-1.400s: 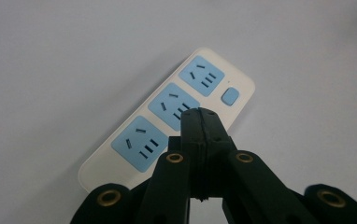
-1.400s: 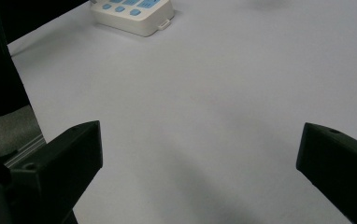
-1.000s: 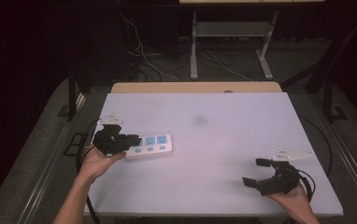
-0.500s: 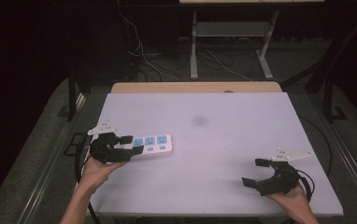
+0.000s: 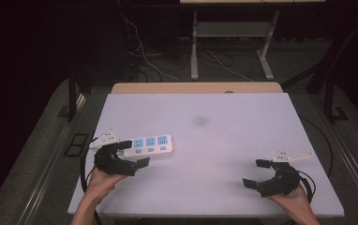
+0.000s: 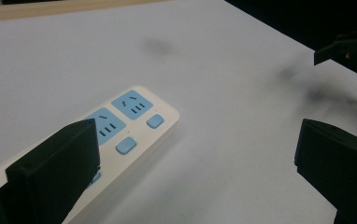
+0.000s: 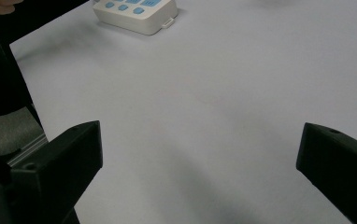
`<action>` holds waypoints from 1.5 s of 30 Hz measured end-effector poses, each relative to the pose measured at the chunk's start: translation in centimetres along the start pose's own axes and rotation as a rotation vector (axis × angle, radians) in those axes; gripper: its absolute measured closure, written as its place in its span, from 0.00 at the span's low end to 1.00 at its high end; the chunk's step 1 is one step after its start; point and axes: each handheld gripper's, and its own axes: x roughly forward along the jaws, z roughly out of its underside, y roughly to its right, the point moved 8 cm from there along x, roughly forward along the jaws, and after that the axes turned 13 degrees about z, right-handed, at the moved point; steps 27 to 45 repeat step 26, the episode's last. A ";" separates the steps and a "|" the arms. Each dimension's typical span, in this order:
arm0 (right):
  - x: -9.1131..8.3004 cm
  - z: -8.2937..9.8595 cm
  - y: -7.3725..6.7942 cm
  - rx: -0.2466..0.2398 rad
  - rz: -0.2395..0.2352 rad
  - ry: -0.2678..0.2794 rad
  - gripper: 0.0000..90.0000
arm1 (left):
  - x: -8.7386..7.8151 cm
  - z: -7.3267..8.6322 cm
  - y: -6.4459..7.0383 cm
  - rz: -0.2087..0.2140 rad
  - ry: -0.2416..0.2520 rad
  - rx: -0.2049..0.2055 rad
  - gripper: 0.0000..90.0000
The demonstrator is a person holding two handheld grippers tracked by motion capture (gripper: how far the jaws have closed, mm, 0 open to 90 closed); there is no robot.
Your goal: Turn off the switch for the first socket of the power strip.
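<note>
A white power strip point(image 5: 151, 144) with blue sockets and blue buttons lies flat on the white table point(image 5: 214, 140), left of centre. My left gripper point(image 5: 137, 153) stands open at the strip's left end. In the left gripper view the power strip point(image 6: 125, 126) runs under the left jaw, and the right jaw stands far off over bare table; I cannot tell if the left jaw touches it. My right gripper point(image 5: 254, 173) is open near the front right corner with nothing between its jaws. The right gripper view has the power strip point(image 7: 137, 11) far ahead at the top.
The table's near edge point(image 5: 205, 216) runs just behind both hands. A faint dark smudge point(image 5: 199, 121) marks the table's middle. A wooden board point(image 5: 196, 87) borders the far edge. Cables and metal stand legs point(image 5: 193, 51) sit on the dark floor beyond.
My left gripper has shifted a little toward the near edge at the strip's left end. The power strip and the right gripper have stayed put.
</note>
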 end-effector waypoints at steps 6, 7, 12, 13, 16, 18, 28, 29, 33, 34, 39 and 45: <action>-0.1 0.0 0.0 -0.001 0.000 0.000 0.00 | 0.5 0.8 0.6 0.019 0.013 -0.005 0.00; -0.1 0.0 0.0 0.000 0.001 0.000 0.00 | 0.6 1.0 0.7 0.021 0.014 -0.005 0.00; 0.0 0.1 0.0 0.001 -0.002 0.000 0.00 | 1.3 1.9 1.1 0.035 0.022 0.001 0.00; 0.0 0.1 0.0 0.001 -0.003 0.000 0.00 | 1.5 2.1 1.1 0.036 0.024 0.001 0.00; 0.0 0.1 0.0 -0.002 -0.005 -0.001 0.00 | 1.9 2.7 1.2 0.038 0.019 0.002 0.00; -0.1 0.1 0.0 -0.002 -0.006 -0.001 0.00 | 2.1 3.2 1.2 0.035 0.013 0.002 0.00; -0.3 0.3 0.1 -0.001 -0.003 -0.001 0.00 | 2.9 4.7 1.2 0.041 -0.026 0.001 0.00; -0.3 0.3 0.1 -0.001 -0.003 -0.001 0.00 | 2.9 4.7 1.2 0.041 -0.026 0.001 0.00; -0.3 0.3 0.1 -0.001 -0.003 -0.001 0.00 | 2.9 4.7 1.2 0.041 -0.026 0.001 0.00; -0.3 0.3 0.1 -0.001 -0.003 -0.001 0.00 | 2.9 4.7 1.2 0.041 -0.026 0.001 0.00; -0.3 0.3 0.1 -0.001 -0.003 -0.001 0.00 | 2.9 4.7 1.2 0.041 -0.026 0.001 0.00; -0.3 0.3 0.1 -0.001 -0.003 -0.001 0.00 | 2.9 4.7 1.2 0.041 -0.026 0.001 0.00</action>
